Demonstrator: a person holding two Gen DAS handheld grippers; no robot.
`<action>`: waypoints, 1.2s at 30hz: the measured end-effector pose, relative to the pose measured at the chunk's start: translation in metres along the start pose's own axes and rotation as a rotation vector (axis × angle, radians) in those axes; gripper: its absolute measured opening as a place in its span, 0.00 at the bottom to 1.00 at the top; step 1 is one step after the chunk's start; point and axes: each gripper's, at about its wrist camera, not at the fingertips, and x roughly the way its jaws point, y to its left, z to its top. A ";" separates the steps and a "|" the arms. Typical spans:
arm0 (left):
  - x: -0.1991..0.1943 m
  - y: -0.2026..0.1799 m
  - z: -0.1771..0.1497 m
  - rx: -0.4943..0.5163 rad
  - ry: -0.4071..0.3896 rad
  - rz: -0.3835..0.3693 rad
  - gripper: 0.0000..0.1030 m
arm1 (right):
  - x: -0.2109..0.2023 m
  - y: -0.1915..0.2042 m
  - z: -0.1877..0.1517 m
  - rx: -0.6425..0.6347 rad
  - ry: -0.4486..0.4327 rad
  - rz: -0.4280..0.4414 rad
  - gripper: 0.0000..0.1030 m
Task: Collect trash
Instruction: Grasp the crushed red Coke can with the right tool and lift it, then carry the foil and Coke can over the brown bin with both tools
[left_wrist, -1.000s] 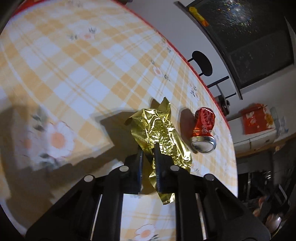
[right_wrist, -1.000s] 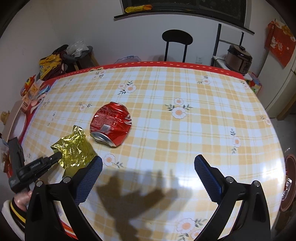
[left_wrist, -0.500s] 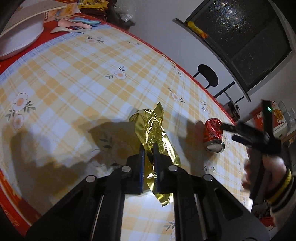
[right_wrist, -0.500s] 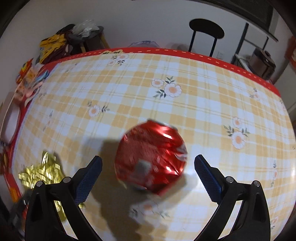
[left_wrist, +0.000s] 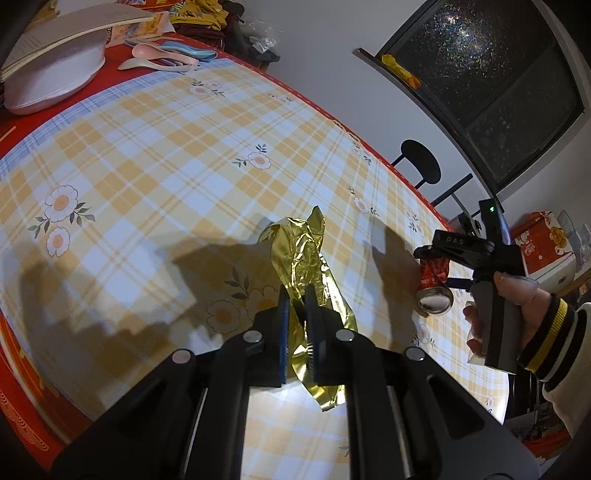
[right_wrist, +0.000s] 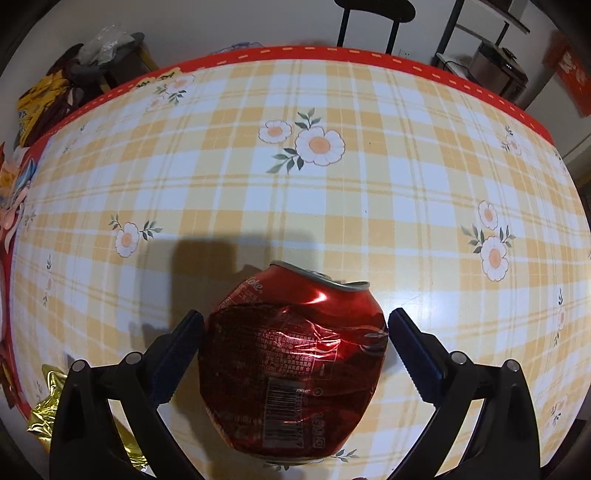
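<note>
A crumpled gold foil wrapper (left_wrist: 299, 254) hangs over the yellow checked table (left_wrist: 166, 166), and my left gripper (left_wrist: 297, 295) is shut on its lower part. A crushed red soda can (right_wrist: 295, 354) lies on its side on the cloth. My right gripper (right_wrist: 295, 321) points steeply down over it, open, with one blue pad on each side of the can and very close to it. In the left wrist view the can (left_wrist: 434, 284) sits between the right gripper's fingers (left_wrist: 452, 251), held by a hand in a striped cuff. The foil (right_wrist: 44, 417) also shows at the lower left of the right wrist view.
A white bowl (left_wrist: 51, 81) with a booklet on it and plastic spoons (left_wrist: 166, 59) sit at the table's far left corner. A black chair (right_wrist: 369, 11) stands behind the red table edge. A cooker (right_wrist: 495, 70) is on a rack at the right, and piled bags (right_wrist: 55, 92) at the left.
My right gripper came down over the can, which now lies between its open fingers. My left gripper drew back and up with the foil still in it.
</note>
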 end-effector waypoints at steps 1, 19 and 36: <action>0.000 -0.001 0.000 0.002 -0.001 -0.001 0.11 | 0.003 0.000 -0.001 0.002 0.013 0.015 0.95; -0.014 -0.031 -0.005 0.105 -0.018 -0.052 0.10 | -0.055 -0.063 -0.056 0.034 -0.136 0.343 0.92; -0.031 -0.095 -0.006 0.298 -0.024 -0.153 0.10 | -0.125 -0.122 -0.122 0.038 -0.357 0.365 0.92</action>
